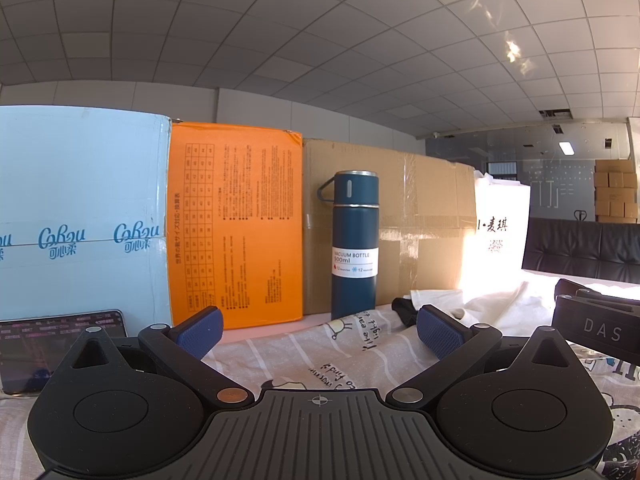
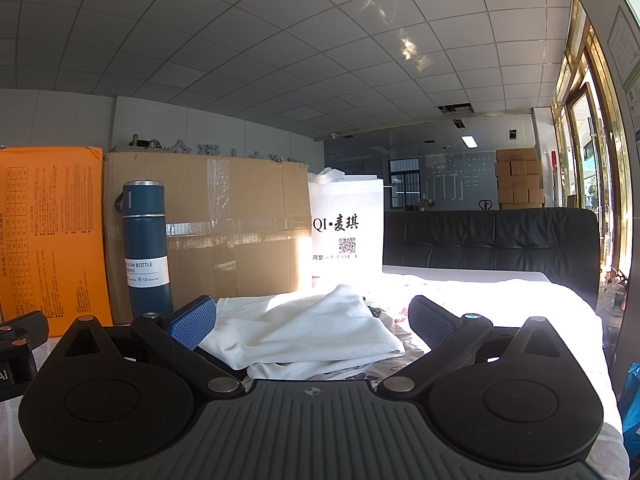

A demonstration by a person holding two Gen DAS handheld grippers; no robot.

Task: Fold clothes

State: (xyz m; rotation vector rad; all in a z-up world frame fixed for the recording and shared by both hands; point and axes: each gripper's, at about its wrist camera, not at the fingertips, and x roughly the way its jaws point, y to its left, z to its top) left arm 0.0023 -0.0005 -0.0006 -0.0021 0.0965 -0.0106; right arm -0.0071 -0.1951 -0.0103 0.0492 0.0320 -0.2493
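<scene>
A crumpled white garment [image 2: 312,328] lies on the printed tablecloth straight ahead of my right gripper [image 2: 312,322], which is open and empty with its blue pads either side of the cloth's near edge. The same garment shows in the left wrist view [image 1: 500,304] at the right, beside a small dark piece of cloth [image 1: 404,308]. My left gripper [image 1: 320,330] is open and empty, low over the printed tablecloth [image 1: 320,360]. The right gripper's body [image 1: 600,328] shows at the right edge of the left wrist view.
A blue vacuum bottle [image 1: 354,246] stands at the back. Behind it stand a cardboard box [image 1: 420,220], an orange box [image 1: 236,228], a light blue box [image 1: 80,216] and a white bag [image 2: 346,228]. A phone [image 1: 44,348] lies at left. A black sofa [image 2: 492,240] is beyond.
</scene>
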